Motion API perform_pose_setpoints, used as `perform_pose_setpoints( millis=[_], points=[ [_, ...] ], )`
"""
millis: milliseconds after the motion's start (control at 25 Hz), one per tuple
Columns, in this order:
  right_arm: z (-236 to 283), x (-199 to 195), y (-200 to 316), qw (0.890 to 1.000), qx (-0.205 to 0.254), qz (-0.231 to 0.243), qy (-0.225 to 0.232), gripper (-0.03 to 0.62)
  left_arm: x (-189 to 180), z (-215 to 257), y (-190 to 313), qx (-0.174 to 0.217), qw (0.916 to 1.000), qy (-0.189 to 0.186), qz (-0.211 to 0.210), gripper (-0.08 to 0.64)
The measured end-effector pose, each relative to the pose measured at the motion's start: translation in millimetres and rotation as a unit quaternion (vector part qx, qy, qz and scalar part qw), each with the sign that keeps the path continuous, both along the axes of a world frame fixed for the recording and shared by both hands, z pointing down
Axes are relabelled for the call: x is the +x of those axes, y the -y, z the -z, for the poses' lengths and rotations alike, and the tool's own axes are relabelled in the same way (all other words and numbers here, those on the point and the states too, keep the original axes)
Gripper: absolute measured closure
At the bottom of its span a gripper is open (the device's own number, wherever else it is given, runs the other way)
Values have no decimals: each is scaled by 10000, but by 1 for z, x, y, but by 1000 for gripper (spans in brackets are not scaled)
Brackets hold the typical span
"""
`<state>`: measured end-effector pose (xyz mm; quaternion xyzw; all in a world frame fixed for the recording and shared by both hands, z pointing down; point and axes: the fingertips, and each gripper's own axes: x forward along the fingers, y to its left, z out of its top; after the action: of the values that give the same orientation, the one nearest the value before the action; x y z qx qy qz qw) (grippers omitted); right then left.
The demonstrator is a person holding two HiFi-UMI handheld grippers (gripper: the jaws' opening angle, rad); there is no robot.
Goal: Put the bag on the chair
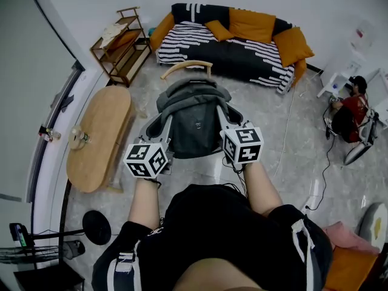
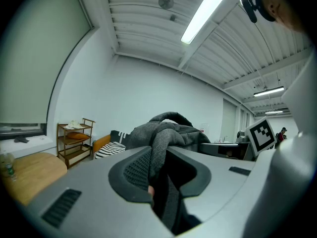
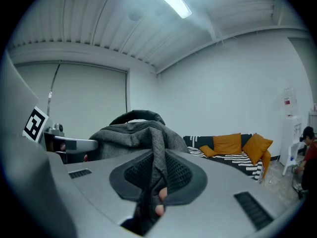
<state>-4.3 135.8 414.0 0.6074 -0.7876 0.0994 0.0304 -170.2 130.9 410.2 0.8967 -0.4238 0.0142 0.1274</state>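
Observation:
A grey backpack (image 1: 194,117) hangs between my two grippers, in front of me. It is over a chair with a curved wooden backrest (image 1: 187,67) and a pale seat (image 1: 209,164). I cannot tell whether the bag rests on the seat. My left gripper (image 1: 160,128) is shut on a fold of the bag's grey fabric (image 2: 159,152), pinched between its pads (image 2: 136,168). My right gripper (image 1: 225,121) is shut on another grey fold (image 3: 157,155) on the bag's right side. The left gripper view shows the bag's bulk (image 2: 171,130) just beyond the jaws, and the right gripper view shows its top handle (image 3: 136,115).
An oval wooden table (image 1: 100,135) stands to the left and a wooden shelf (image 1: 121,44) behind it. A dark sofa (image 1: 230,47) with orange cushions lines the far wall. A person (image 1: 351,111) sits at the right. A black round stand base (image 1: 97,226) lies near my left leg.

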Motion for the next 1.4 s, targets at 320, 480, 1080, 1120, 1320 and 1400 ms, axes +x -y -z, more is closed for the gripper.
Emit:
perform_pose_setpoints(
  millis=[320,480,1080,1120,1320,1400],
  points=[
    [-1,7,4,10000,-29,-47,76,519,7,0,4,-19,10000,-33,-30,472],
    [-1,6,13,10000,-49,-60,59,518,5,-3,13,-102,9999,-91,-49,472],
    [-9,-41,56,9989,26,-468,51,517,-41,-6,66,86,9989,-134,-442,472],
    [-9,-44,58,9988,29,-480,53,517,-45,-6,69,100,9988,-137,-450,471],
    [-15,-48,76,9988,-47,-480,55,517,-48,-12,88,27,9988,-185,-463,471],
    [-19,-48,87,9989,-74,-465,63,517,-49,-17,99,-30,9988,-204,-436,471]
  ],
)
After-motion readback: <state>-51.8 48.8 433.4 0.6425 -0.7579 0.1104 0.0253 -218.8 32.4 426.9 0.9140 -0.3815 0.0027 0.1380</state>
